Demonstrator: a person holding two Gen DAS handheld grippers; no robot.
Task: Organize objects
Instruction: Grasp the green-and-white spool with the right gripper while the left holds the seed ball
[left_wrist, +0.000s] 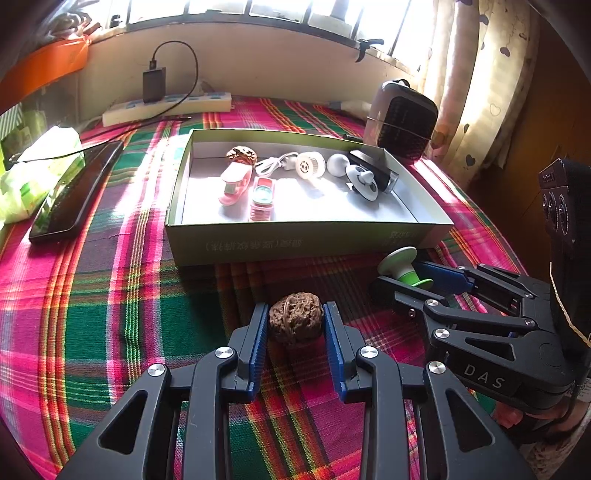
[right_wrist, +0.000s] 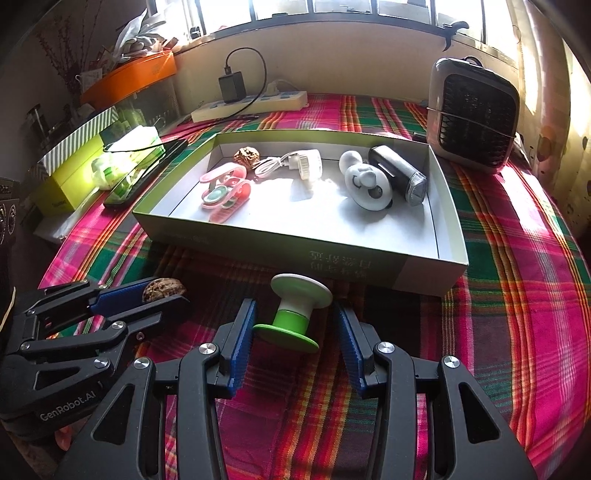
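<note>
While both of my tongs are lying low over the pink-and-green plaid cloth on the bench (left_wrist: 92, 314), I am working 2 pickups at once, just in front of the shallow green cardboard box with the white floor (left_wrist: 306, 240). My left tongs (left_wrist: 296, 326) are bracketing the wrinkled brown walnut (left_wrist: 295, 323): the blue pads are sitting right at its 2 sides, seemingly touching, though I cannot tell whether they are truly pinching it yet. My right tongs (right_wrist: 293, 325) are spread wide around the white-and-green spool-shaped plastic piece (right_wrist: 295, 312), which is lying tilted on the cloth; the left pad is nearly touching its green flange, and the right pad is standing clear of it.

Inside the box, 1 more walnut (left_wrist: 242, 155), pink clips, a white cable with a round plug, a white mini fan and a black cylinder are already lying along the far half.

I judge the grasping step is in hand. Next, each pair needs closing firmly, then lifting over the near wall and lowering onto the bare white floor at the front.
</note>
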